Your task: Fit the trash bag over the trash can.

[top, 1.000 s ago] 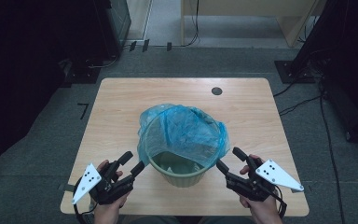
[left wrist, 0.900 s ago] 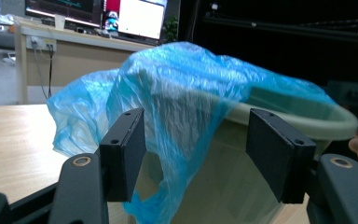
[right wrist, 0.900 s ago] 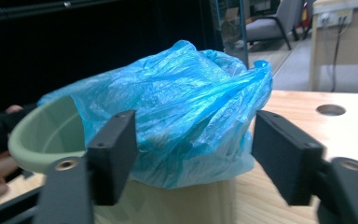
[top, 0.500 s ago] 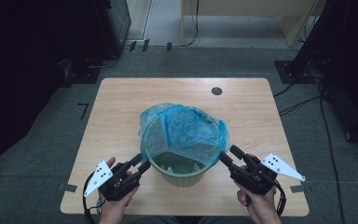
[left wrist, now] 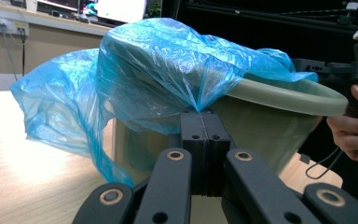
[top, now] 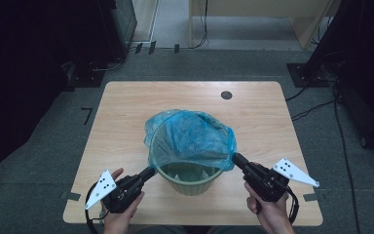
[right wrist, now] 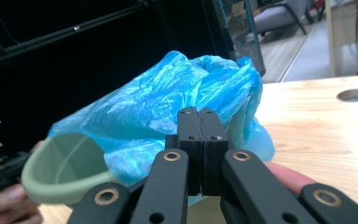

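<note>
A pale green bin (top: 187, 178) stands near the front middle of the wooden table (top: 126, 112). A blue plastic bag (top: 190, 139) is draped loosely over its far rim. My left gripper (top: 148, 171) touches the bin's left side and, in the left gripper view, is shut on a pinch of the blue bag (left wrist: 168, 79) just below the green rim (left wrist: 284, 93). My right gripper (top: 234, 158) is at the bin's right side. In the right gripper view it (right wrist: 199, 112) is shut on the bag's edge (right wrist: 168, 107), with the rim (right wrist: 60, 170) to its left.
A round cable hole (top: 226, 95) lies in the table's far right part. Dark equipment and cables stand on the grey floor around the table. Bare tabletop stretches left, right and behind the bin. The other hand (left wrist: 354, 126) shows at the right of the left gripper view.
Both grippers were open and a little away from the bin. They have moved inward to its rim on either side and shut on the blue bag.
</note>
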A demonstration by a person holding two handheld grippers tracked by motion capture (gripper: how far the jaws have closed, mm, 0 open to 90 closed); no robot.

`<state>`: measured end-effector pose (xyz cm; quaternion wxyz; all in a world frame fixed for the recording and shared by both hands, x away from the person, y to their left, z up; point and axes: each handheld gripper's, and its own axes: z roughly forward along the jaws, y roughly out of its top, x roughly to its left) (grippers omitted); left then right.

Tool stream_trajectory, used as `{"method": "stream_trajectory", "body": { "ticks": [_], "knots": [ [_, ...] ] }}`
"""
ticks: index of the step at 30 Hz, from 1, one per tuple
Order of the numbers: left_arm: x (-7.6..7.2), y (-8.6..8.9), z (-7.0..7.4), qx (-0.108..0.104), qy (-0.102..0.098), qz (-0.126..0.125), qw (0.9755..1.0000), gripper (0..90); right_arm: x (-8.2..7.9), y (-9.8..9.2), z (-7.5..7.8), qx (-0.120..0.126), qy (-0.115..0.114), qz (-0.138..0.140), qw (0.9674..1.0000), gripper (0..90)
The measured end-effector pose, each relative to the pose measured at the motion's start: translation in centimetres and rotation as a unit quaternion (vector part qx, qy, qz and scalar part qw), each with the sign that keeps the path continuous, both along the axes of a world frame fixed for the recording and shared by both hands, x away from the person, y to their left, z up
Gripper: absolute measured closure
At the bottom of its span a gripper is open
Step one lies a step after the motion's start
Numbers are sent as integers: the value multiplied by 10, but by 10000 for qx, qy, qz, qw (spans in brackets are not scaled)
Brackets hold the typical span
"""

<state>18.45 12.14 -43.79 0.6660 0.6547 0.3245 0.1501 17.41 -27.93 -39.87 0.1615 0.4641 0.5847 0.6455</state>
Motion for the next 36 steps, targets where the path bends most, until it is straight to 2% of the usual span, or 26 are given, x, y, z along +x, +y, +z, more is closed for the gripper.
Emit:
{"method": "stream_trajectory", "body": {
  "ticks": [4, 6, 8, 12, 14, 16, 18, 19, 21, 23, 26, 28, 31, 33, 36],
  "knots": [
    [-8, 0, -4, 99, -42, -60, 9999, 900, -12, -2, -3, -325, -250, -245, 9989, 900],
    [-13, -1, -6, 156, -83, -94, 9998, 900, -17, -3, -7, -323, -292, -287, 9986, 900],
    [-19, -3, -7, 269, -151, -96, 9995, 900, -22, 0, -12, -466, -320, -343, 9978, 900],
    [-29, -1, -11, 252, -78, -291, 9992, 900, -31, 9, -19, -775, -391, -355, 9956, 900],
    [-34, -1, -16, 361, -8, -343, 9988, 900, -33, 12, -21, -915, -407, -366, 9943, 900],
    [-35, -1, -22, 551, 89, -293, 9980, 900, -33, 14, -24, -919, -365, -297, 9947, 900],
    [-34, -4, -24, 652, 126, -280, 9974, 900, -34, 18, -28, -992, -325, -239, 9942, 900],
    [-34, -6, -25, 720, 127, -283, 9969, 900, -34, 20, -30, -1082, -330, -217, 9933, 900],
    [-35, -8, -27, 742, 167, -372, 9964, 900, -36, 26, -35, -1338, -346, -232, 9901, 900],
    [-35, -9, -29, 853, 223, -423, 9952, 900, -36, 29, -41, -1584, -335, -260, 9865, 900],
    [-30, -8, -36, 905, 453, -495, 9936, 900, -31, 26, -50, -1560, -110, -246, 9874, 900],
    [-26, -7, -42, 925, 619, -486, 9926, 900, -27, 24, -57, -1600, 22, -278, 9867, 900],
    [-22, -9, -50, 1145, 853, -441, 9888, 900, -23, 24, -67, -1716, 193, -294, 9845, 900],
    [-18, -10, -57, 1345, 1094, -434, 9839, 900, -20, 24, -75, -1888, 324, -367, 9808, 900],
    [-12, -10, -67, 1409, 1481, -431, 9779, 900, -13, 19, -88, -1924, 689, -399, 9781, 900]
  ]
}}
